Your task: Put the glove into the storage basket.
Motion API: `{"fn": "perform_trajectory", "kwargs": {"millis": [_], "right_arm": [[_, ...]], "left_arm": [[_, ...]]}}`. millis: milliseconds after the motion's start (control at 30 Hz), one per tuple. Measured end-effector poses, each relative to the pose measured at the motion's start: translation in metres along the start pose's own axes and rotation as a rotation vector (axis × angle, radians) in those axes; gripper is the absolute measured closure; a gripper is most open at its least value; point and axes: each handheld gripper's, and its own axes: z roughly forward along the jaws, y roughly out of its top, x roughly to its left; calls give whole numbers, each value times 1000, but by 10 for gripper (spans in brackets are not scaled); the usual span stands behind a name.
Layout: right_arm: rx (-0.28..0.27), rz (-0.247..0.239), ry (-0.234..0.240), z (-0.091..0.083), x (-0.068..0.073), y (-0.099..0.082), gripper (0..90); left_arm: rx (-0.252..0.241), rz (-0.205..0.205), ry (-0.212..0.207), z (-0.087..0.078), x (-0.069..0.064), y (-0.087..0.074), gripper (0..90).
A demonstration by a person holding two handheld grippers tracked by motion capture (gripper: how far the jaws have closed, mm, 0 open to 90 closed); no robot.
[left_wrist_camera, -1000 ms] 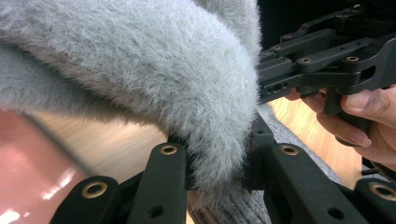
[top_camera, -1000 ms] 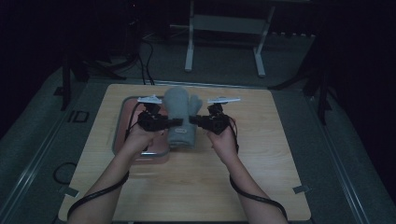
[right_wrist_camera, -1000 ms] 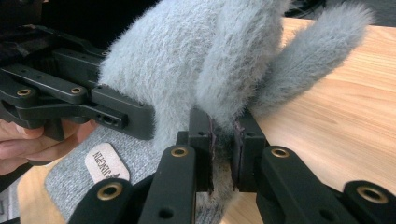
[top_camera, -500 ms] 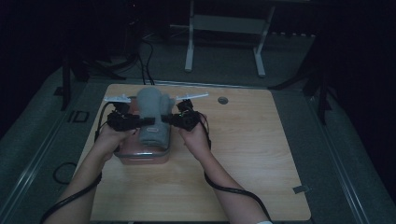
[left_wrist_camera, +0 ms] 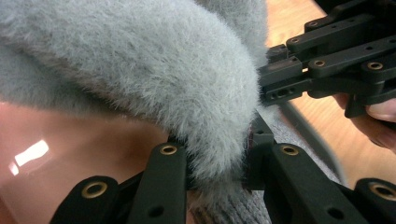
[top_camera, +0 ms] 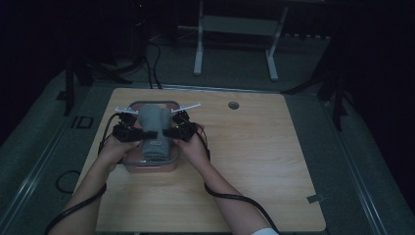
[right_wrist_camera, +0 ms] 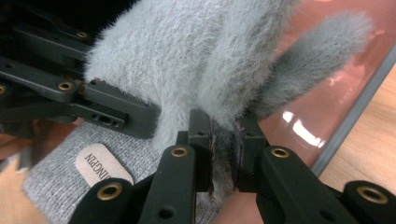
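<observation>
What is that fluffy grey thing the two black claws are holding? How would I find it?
Look at the wooden table, then its left part, where a pink tray with a grey rim sits. Over that tray hangs a fuzzy grey mitten with a knitted cuff and small label, pinched between both grippers; nothing else there is furry.

The grey fluffy mitten [top_camera: 152,128] hangs over the pinkish tray [top_camera: 147,167], which sits toward the table's [top_camera: 254,161] left edge, nearer its far side than its near one. It is a soft, furry knit in pale grey, with a ribbed knit cuff that carries a small oval label printed with letters [right_wrist_camera: 97,169]. The mitten lies lengthwise, its rounded finger end toward the table's far edge and its cuff toward the near edge. Its thumb [right_wrist_camera: 317,56] juts out to one side above the tray's glossy floor. It is pinched at both sides of its body near the cuff, so the fluffy part bulges up.
</observation>
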Motion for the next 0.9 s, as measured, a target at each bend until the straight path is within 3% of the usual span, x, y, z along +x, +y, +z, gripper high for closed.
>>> {"fn": "perform_trajectory", "kwargs": {"millis": [133,333,433,533,600,733,833,900], "right_arm": [[49,-22,-52,9,1,-1,806],[121,-39,-118,24,3,-3,806],[148,-70,-162,28,9,-3,793],[164,-97,-185,28,12,-2,766],[170,-151,-221,23,19,-2,707],[129,-194,-222,9,27,1,611],[80,-175,-171,-6,27,4,554],[69,-154,-141,-16,23,5,468]], "left_arm": [[60,-5,23,11,1,1,750],[168,-9,102,24,-2,4,748],[189,-30,103,26,-1,4,746],[207,-26,103,27,-1,4,740],[238,-26,107,31,-1,4,739],[262,-21,124,33,-3,4,708],[268,15,155,34,-6,4,613],[266,19,184,34,-7,5,546]]}}
